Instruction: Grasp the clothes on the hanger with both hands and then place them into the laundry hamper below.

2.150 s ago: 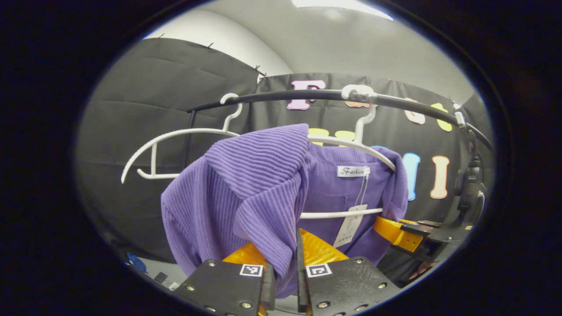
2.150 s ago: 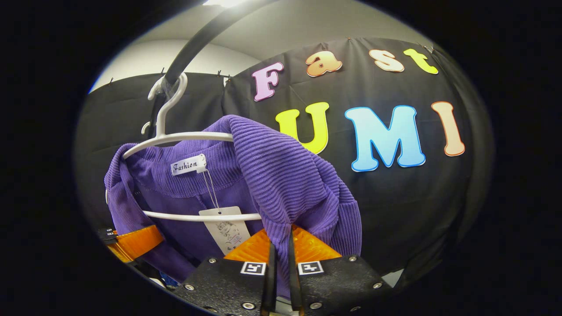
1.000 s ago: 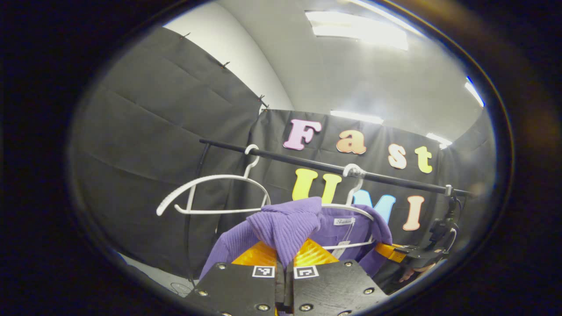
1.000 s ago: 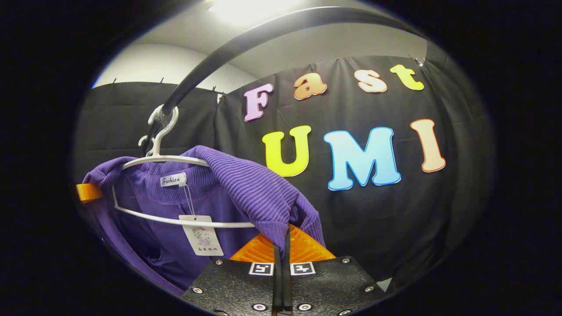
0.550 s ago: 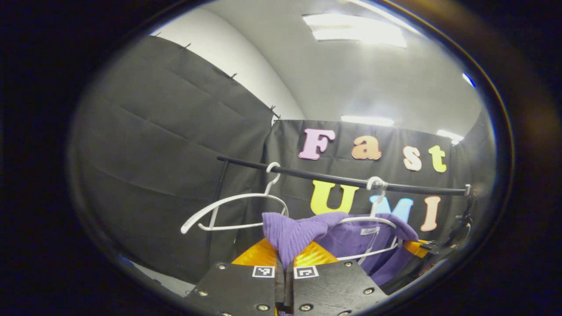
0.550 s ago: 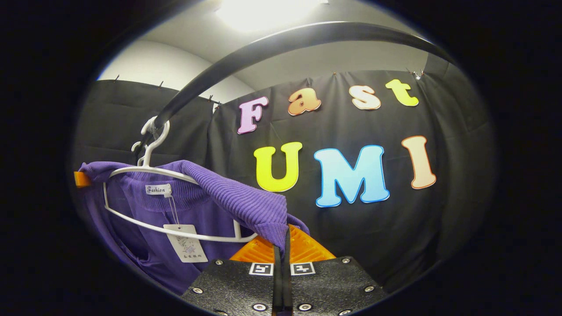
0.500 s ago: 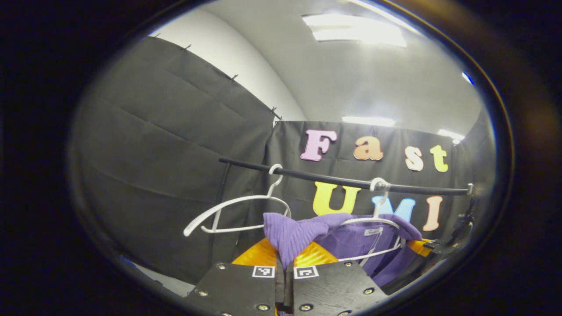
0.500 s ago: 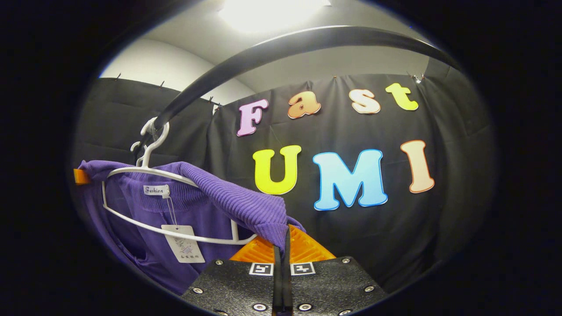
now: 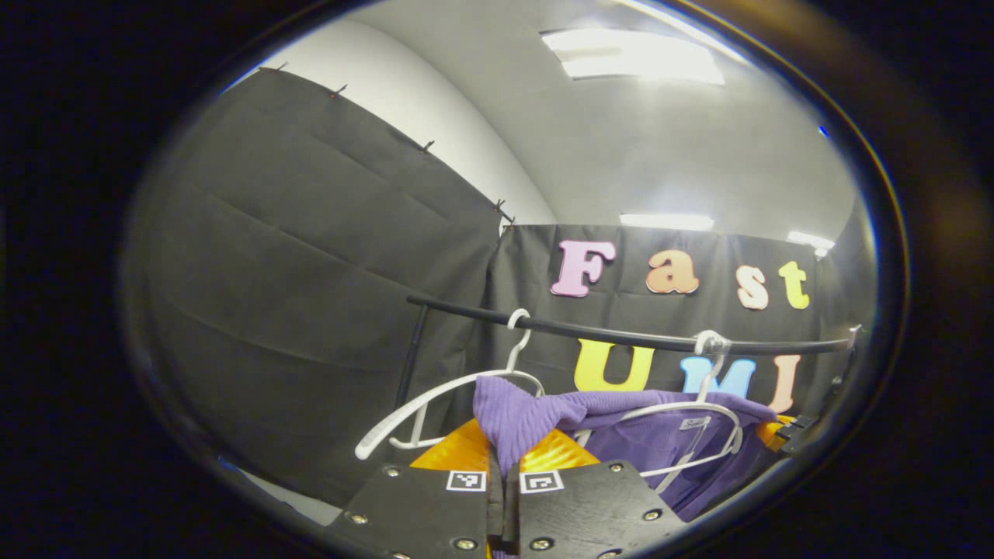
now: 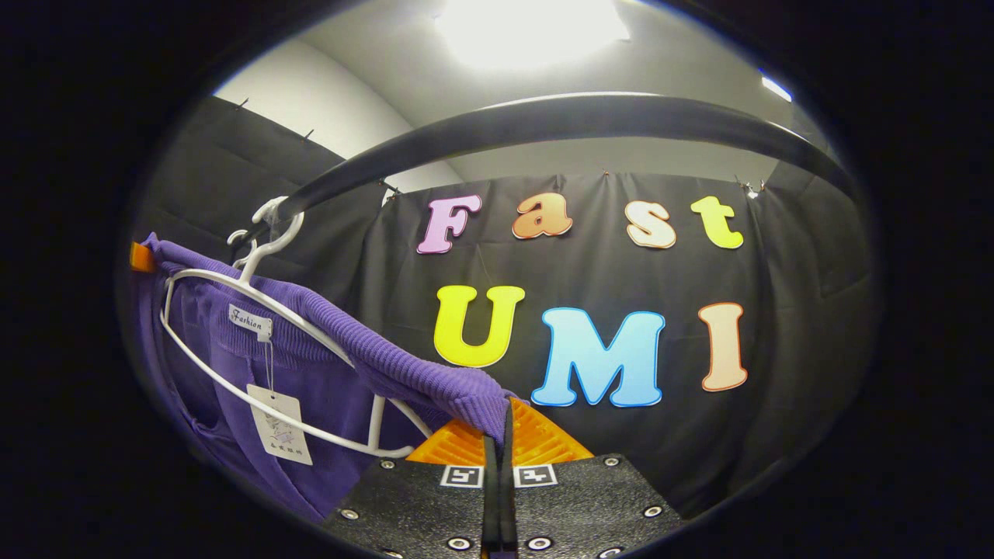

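A purple ribbed sweater (image 9: 621, 446) hangs on a white hanger (image 9: 710, 405) from the black rail (image 9: 621, 334). My left gripper (image 9: 505, 454) is shut on one shoulder of it, pulled out towards the camera. In the right gripper view the sweater (image 10: 210, 365) stretches from its hanger (image 10: 378, 423) down to my right gripper (image 10: 501, 435), which is shut on the other shoulder. The right gripper (image 9: 784, 431) shows at the far right edge of the left gripper view, and the left gripper (image 10: 140, 256) at the far left edge of the right gripper view.
An empty white hanger (image 9: 443, 396) hangs on the rail left of the sweater. The rail (image 10: 543, 124) arches close overhead in the right gripper view. Black cloth walls stand behind and to the left, with ceiling lights above.
Both grippers, still shut on the shoulders, have drawn back from the rail and apart. The sweater is now stretched out over the hanger, which has tilted.
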